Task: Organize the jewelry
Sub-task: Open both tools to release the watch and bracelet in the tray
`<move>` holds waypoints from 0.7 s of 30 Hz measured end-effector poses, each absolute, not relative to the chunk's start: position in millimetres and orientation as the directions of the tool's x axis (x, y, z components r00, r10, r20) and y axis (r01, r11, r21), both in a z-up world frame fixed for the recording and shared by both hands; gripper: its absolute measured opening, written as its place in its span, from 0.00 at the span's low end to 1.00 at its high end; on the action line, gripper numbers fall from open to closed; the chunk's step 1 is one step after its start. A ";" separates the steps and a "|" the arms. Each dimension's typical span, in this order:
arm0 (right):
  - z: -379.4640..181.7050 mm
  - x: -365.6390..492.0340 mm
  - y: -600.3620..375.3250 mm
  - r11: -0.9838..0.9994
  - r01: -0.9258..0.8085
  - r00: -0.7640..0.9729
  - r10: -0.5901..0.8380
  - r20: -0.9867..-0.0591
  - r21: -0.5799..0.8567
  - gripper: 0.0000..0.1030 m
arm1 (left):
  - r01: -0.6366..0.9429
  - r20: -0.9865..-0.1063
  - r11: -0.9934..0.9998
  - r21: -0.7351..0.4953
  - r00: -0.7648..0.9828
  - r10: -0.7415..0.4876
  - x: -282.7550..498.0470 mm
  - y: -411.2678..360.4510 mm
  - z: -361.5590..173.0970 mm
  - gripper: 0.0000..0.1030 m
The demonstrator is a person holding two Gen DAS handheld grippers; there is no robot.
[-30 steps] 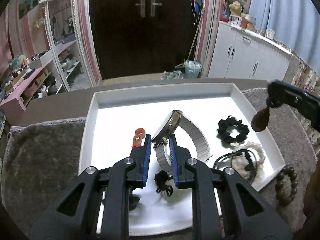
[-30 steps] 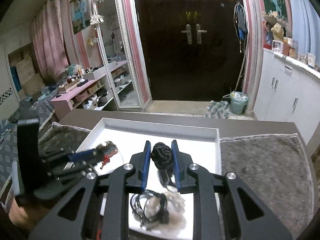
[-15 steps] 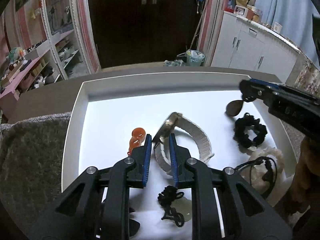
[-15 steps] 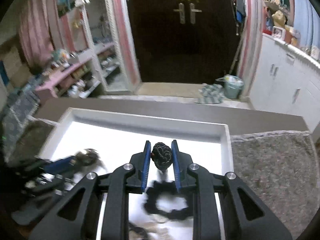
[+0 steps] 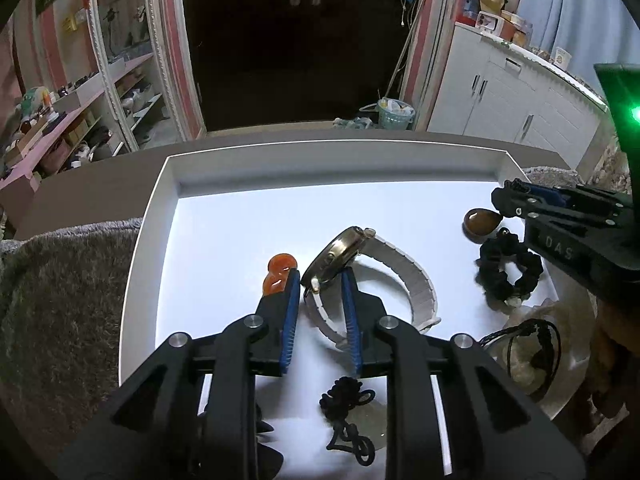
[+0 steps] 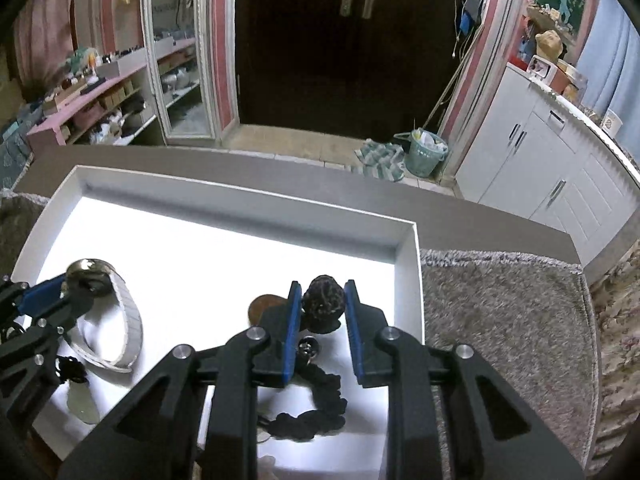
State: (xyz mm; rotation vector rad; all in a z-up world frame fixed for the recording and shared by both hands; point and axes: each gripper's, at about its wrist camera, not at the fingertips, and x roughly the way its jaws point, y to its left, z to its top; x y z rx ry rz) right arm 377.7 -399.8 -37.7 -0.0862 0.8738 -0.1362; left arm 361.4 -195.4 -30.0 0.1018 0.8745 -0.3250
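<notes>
The left gripper (image 5: 320, 280) sits low over the middle of the white tray (image 5: 320, 160), its blue-lined jaws drawn narrow around the wristwatch (image 5: 340, 256); the watch case stands on edge between the fingertips, and the pale band loops out to the right across the tray floor. Whether both pads actually press the case is hard to tell from the left wrist view, though the right wrist view shows the case pinched at the jaw tips. An orange carved pendant (image 5: 279, 272) lies just beside the left finger, on its outer side. Toward the tray's near edge a black knotted cord (image 5: 346, 396) rests on a pale translucent disc.

The right gripper (image 6: 320, 300) hangs near the tray's right edge, jaws closed narrow on a dark braided knot (image 6: 323, 304). A brown teardrop pendant (image 5: 482, 224) dangles below it, close above the tray floor. Just beside it, toward the near right corner, lies a black scrunchie (image 5: 508, 272), and nearer still a cream scrunchie (image 5: 532, 356) with a thin black cord (image 5: 520, 336) draped over it.

The tray rests on a grey fuzzy mat (image 6: 500, 320).
</notes>
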 end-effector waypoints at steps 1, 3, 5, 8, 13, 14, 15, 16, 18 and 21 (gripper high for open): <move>-39.2 378.2 -400.2 0.988 0.079 0.627 -0.150 -0.765 -0.129 0.22 | 0.313 -0.767 0.949 -0.033 0.601 -0.225 362.3 -195.7 -29.4 0.30; -39.9 379.0 -400.4 0.988 0.079 0.620 -0.151 -0.770 -0.131 0.22 | 0.302 -0.763 0.953 -0.027 0.610 -0.215 362.8 -195.7 -27.3 0.38; -40.5 378.5 -400.6 0.988 0.080 0.618 -0.152 -0.771 -0.131 0.23 | 0.300 -0.766 0.953 -0.029 0.607 -0.214 363.9 -194.8 -27.4 0.38; -40.8 377.0 -399.6 0.987 0.081 0.619 -0.157 -0.769 -0.135 0.28 | 0.298 -0.765 0.954 -0.030 0.607 -0.214 363.1 -194.4 -26.9 0.40; -37.6 373.1 -393.9 0.984 0.080 0.640 -0.173 -0.748 -0.160 0.48 | 0.296 -0.761 0.955 -0.027 0.614 -0.212 362.5 -194.0 -26.3 0.48; -36.7 372.6 -393.0 0.983 0.082 0.643 -0.177 -0.746 -0.163 0.48 | 0.295 -0.760 0.955 -0.029 0.614 -0.213 362.5 -193.7 -26.1 0.48; -36.2 372.7 -392.5 0.984 0.080 0.644 -0.175 -0.744 -0.162 0.48 | 0.295 -0.760 0.955 -0.032 0.613 -0.214 362.1 -192.7 -26.0 0.49; -36.0 372.7 -392.4 0.984 0.082 0.645 -0.175 -0.744 -0.161 0.48 | 0.295 -0.760 0.955 -0.036 0.612 -0.218 362.1 -192.5 -25.7 0.50; -34.4 371.2 -393.2 0.984 0.084 0.648 -0.176 -0.741 -0.159 0.51 | 0.291 -0.757 0.956 -0.049 0.613 -0.225 362.4 -189.5 -25.0 0.53; -26.1 363.9 -391.7 0.982 0.080 0.659 -0.182 -0.729 -0.173 0.56 | 0.282 -0.752 0.958 -0.054 0.619 -0.224 362.3 -185.4 -22.8 0.58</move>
